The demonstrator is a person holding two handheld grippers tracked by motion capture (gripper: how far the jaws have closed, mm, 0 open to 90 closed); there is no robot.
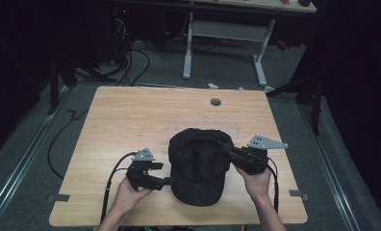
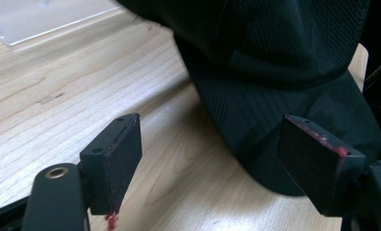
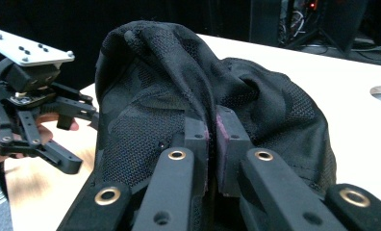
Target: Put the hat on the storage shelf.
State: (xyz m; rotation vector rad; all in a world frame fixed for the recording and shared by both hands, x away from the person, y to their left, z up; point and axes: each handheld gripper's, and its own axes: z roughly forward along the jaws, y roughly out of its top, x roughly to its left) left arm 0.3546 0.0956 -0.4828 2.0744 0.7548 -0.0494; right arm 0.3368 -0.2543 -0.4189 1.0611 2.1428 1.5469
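A black mesh cap [image 1: 198,161] lies on the wooden table [image 1: 131,120], its brim toward the near edge. My right gripper [image 1: 233,155] is at the cap's right side, shut on a fold of the crown fabric [image 3: 210,103], which stands pinched between its pads [image 3: 227,130]. My left gripper [image 1: 168,181] sits at the cap's left side near the brim, jaws open. In the left gripper view the brim [image 2: 275,110] lies just ahead of the gripper [image 2: 217,154], not between its pads. The left gripper [image 3: 90,113] also appears at the left of the right gripper view.
A round grommet hole [image 1: 215,102] sits near the table's far edge. Beyond the table stand a white desk frame [image 1: 224,43] and cables [image 1: 131,62] on the floor. Bare wood spreads left of and behind the cap.
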